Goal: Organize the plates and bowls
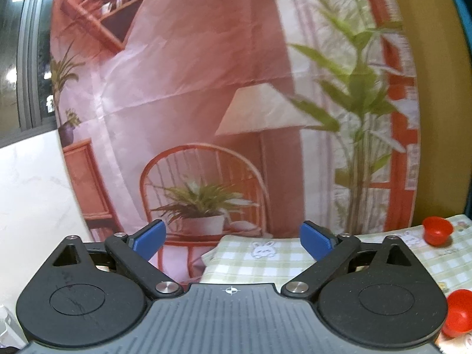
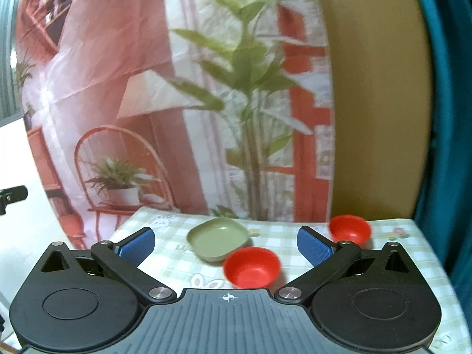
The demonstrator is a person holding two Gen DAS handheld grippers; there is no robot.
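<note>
- Bright, even indoor light; shadows soft.
- Strong fisheye bending at the edges.
- Backdrop [image 1: 206,88] and bowls [image 2: 252,267] slightly motion-blurred.
- Window [image 1: 17,59] shows glare.

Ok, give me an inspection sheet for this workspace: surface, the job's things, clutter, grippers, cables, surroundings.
Surface: table under a green-and-white checked cloth with rabbit prints.
Job's things: shallow square olive-green plate; near round red plastic bowl just in front of the plate; far round red plastic bowl apart, toward the right. All upright and empty.
Clutter: nothing seen.
Grippers: left gripper open, holding nothing, pointing at the cloth's left end; right gripper open, holding nothing, facing the plate and near bowl.
Cables: nothing seen.
Surroundings: printed fabric backdrop of a pink room with plants, tan panel, teal curtain, white wall.
</note>
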